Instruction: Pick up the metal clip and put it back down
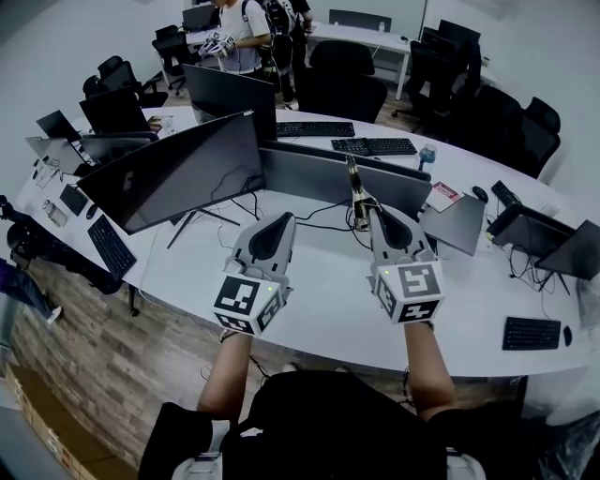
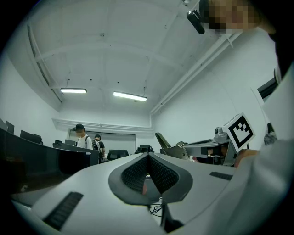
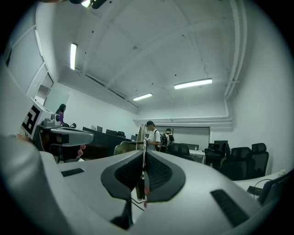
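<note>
While the person is standing at the white desk (image 1: 319, 305) with both arms stretched forward, the right gripper (image 1: 372, 212) is clamping the metal clip (image 1: 356, 190) between its jaws, which are pressing all but together on the thin metal. The clip is sticking up past the jaw tips, lifted clear of the desk surface, and in the head view it is showing in front of the back of a dark monitor (image 1: 337, 178). In the right gripper view the clip is appearing edge-on as a slim strip running up the seam between the two ribbed pads (image 3: 158, 172), with its curved part bulging out to the left of the seam. The left gripper (image 1: 281, 218) is hovering beside the right one, near but apart, with its jaws drawn together at the tips and nothing between them. Both grippers are pointing upward, their cameras looking at the ceiling lights (image 2: 130, 96). Farther back, two people (image 1: 246, 28) are standing by another desk, and black office chairs (image 1: 497, 112) are lining the far side.
</note>
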### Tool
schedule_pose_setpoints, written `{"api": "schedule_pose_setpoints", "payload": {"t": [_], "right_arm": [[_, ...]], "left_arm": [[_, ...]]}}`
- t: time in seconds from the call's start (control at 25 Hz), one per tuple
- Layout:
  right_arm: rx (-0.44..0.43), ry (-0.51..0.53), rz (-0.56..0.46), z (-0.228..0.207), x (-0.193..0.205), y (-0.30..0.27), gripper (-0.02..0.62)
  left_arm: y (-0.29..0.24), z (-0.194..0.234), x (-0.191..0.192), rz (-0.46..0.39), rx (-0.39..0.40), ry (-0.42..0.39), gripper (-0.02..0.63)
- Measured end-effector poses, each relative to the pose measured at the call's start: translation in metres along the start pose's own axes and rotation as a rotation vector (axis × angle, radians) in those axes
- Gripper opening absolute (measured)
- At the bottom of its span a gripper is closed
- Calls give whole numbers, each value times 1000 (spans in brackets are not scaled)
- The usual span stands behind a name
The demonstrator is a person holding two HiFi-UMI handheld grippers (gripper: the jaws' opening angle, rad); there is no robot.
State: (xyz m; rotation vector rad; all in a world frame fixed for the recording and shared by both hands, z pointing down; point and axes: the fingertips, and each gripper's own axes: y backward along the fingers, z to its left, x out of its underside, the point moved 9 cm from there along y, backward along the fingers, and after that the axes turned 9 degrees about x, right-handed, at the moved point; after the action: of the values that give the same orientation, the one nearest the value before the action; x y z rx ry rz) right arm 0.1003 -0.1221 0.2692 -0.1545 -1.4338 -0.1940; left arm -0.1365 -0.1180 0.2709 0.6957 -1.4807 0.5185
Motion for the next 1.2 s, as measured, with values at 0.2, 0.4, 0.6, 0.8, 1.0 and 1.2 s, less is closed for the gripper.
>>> {"api": "schedule_pose_setpoints", "payload": {"t": [0.2, 0.4, 0.6, 0.8, 1.0, 1.2], "right_arm": [[-4, 15, 15, 2, 6, -3, 26], [-13, 30, 44, 4, 19, -8, 26], [-28, 18, 82, 4, 36, -12, 26], [-45, 18, 125, 3, 53, -15, 26], [-75, 46, 164, 9, 68, -20, 26], [-111, 74, 219, 15, 90, -25, 26]], "left_arm": [[1, 1, 6, 12, -2, 10, 12], [-1, 3, 16, 37, -8, 23, 12], [-3, 4, 33, 69, -18, 48, 12], [-5, 1, 47, 104, -14, 67, 12], [-4, 2, 61, 133, -17, 87, 12], [-3, 4, 76, 162, -33, 111, 12]]}}
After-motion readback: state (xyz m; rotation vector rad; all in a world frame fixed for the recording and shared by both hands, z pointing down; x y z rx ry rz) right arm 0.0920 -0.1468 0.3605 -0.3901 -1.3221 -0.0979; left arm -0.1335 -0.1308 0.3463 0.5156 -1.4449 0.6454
